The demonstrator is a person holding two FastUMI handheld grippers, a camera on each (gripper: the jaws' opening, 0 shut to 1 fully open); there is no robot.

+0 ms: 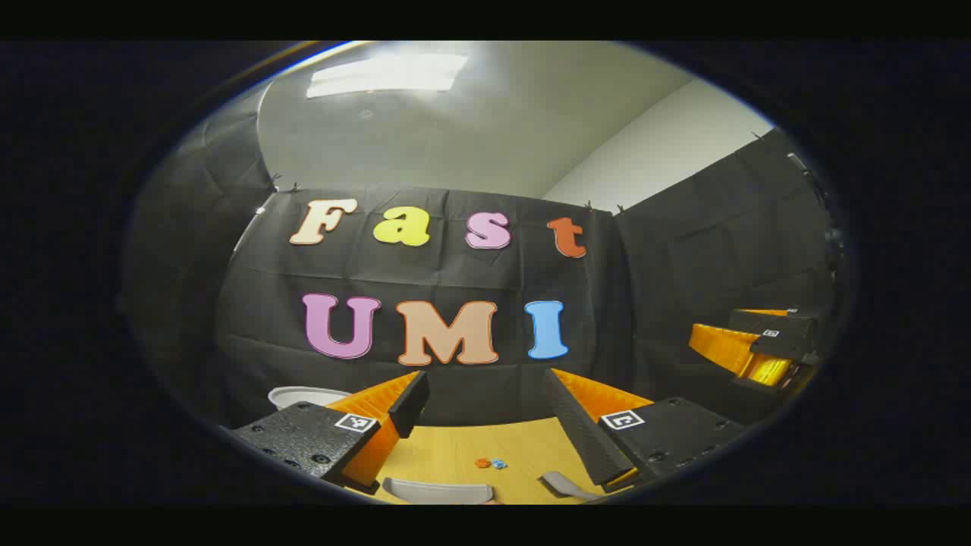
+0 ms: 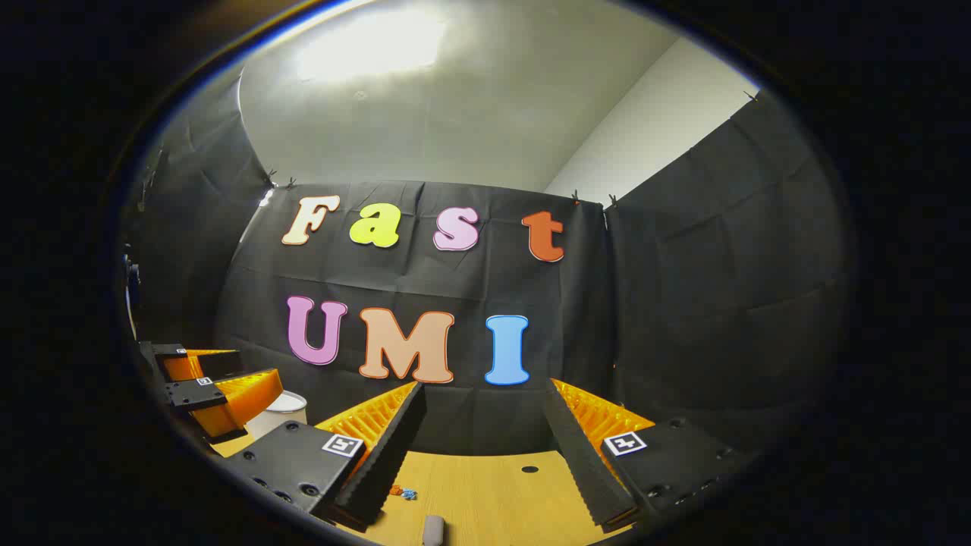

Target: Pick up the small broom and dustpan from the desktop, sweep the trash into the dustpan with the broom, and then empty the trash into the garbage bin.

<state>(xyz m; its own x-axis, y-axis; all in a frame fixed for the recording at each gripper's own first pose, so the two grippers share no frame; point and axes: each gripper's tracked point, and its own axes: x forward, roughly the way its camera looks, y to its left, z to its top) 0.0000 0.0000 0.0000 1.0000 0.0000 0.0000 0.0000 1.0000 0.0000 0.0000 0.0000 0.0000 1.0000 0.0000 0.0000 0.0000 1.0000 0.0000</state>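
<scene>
1. Left gripper [image 1: 485, 406] has its fingers spread, holding nothing; the trash [image 1: 490, 462] lies on the desktop [image 1: 455, 455] between them, below the tips.
2. Right gripper [image 2: 485, 421] is likewise spread and empty; the trash [image 2: 403, 493] sits just beside its left finger.

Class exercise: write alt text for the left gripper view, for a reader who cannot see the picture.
The left gripper, fingers open and empty, hangs above a wooden desktop facing the booth's black cloth wall. Small orange and blue bits of trash lie between the fingers, a grey curved object nearer, a white bin at left, and the right gripper at far right.
</scene>
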